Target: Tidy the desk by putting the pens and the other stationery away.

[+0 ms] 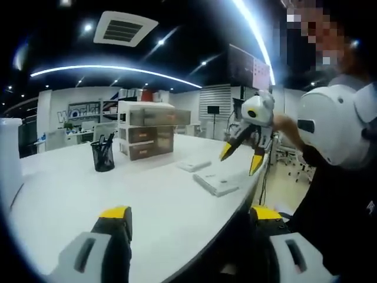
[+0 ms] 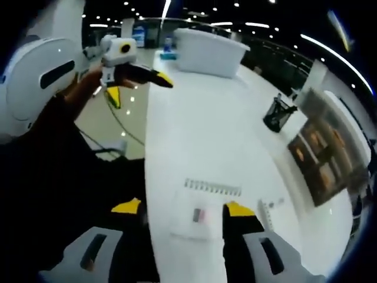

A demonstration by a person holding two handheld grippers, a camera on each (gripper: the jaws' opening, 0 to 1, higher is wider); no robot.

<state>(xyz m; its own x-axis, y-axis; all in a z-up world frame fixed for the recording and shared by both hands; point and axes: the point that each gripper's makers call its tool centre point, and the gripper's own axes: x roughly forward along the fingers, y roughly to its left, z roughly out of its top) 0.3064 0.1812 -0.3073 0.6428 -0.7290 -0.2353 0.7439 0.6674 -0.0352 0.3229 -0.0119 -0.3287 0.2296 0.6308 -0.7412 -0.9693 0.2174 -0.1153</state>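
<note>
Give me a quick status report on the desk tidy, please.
Left gripper open, empty, over desk. Right gripper open above notepad. Pen holder and drawer unit far side. Nothing in the way.

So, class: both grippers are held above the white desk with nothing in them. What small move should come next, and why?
Probably lower the right gripper onto the notepad lying flat right ahead of its open jaws. The left gripper is also open and empty, but the nearest desk in front of it is bare, while the pen holder and drawer unit sit farther back.
</note>
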